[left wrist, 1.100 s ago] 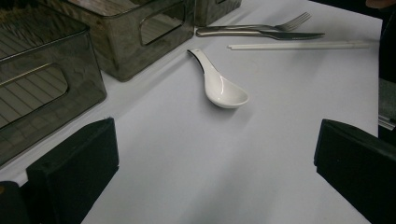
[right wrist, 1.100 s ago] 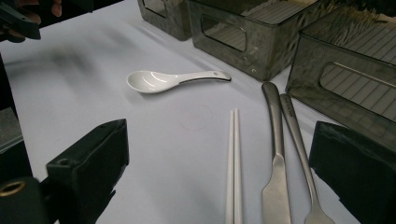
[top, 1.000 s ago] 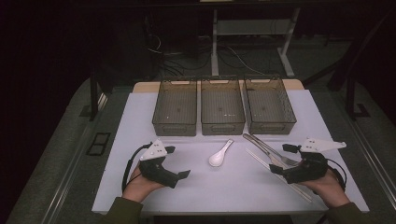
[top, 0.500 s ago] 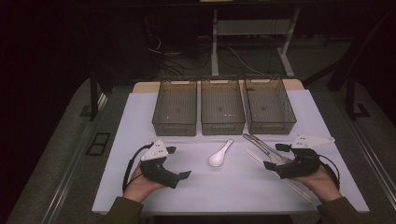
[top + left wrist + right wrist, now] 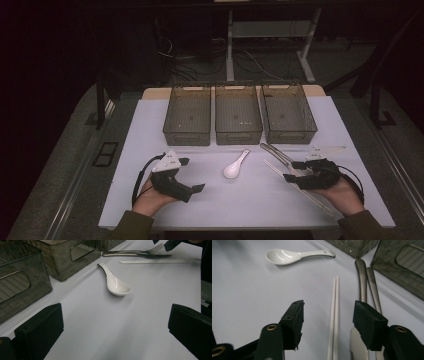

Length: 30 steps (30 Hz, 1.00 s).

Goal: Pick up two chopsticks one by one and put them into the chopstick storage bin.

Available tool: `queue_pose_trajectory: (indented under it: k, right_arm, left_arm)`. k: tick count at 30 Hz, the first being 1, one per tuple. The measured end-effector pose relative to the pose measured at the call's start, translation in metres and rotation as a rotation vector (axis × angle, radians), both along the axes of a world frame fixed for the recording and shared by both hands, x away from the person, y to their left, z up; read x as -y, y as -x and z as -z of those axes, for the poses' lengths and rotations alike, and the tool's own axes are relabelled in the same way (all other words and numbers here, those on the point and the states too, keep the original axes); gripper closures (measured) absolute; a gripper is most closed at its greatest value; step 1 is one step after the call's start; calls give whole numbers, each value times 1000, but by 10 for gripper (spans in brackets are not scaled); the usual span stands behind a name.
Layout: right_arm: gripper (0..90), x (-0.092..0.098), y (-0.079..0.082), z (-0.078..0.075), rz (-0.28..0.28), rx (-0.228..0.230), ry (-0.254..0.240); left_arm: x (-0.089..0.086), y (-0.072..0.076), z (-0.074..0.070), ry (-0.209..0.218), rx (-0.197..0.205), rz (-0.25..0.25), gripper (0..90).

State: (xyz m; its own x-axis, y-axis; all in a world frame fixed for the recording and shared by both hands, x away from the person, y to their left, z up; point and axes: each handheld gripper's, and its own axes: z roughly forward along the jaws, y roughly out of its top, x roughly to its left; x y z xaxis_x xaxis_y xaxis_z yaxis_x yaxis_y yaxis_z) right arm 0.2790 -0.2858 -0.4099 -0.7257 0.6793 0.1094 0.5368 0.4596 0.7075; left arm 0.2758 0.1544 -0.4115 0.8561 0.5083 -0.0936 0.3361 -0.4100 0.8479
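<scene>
A pair of white chopsticks (image 5: 274,169) lies slanted on the white table at the right, beside a metal fork and knife (image 5: 276,152). My right gripper (image 5: 293,171) hovers low over them. Its jaws have just been closing and stand half apart, with the chopsticks (image 5: 334,302) between them untouched. The right jaw sits over the knife blade (image 5: 358,345). A white ceramic spoon (image 5: 236,165) rests at the table's middle, bowl toward me. My left gripper (image 5: 191,174) rests at the left, open and holding nothing, pointing at the spoon (image 5: 113,282).
Three dark see-through bins (image 5: 187,116) (image 5: 238,115) (image 5: 289,114) stand in a row at the back of the white mat. The spoon (image 5: 294,256) lies up and left of the right jaws. Beyond the table are a dark floor, cables and a desk frame.
My right gripper has shifted a little leftward over the chopsticks and its jaws have narrowed around them. The left gripper and the spoon have stayed put.
</scene>
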Motion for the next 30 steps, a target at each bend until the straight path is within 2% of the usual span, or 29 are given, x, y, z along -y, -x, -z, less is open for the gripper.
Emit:
queue_pose_trajectory:
  k: [17,20,27,30]
  right_arm:
    - [730,9,0,9,-4,-76,90]
    - [749,10,0,10,-2,-82,97]
    - [803,12,1,17,-5,-105,153]
    - [810,12,1,17,-8,-110,156]
  left_arm:
    - [1,1,3,5,-7,2,0]
    - [1,1,3,5,-11,3,0]
    - [1,2,4,5,-13,5,0]
    - [1,2,5,9,-14,4,0]
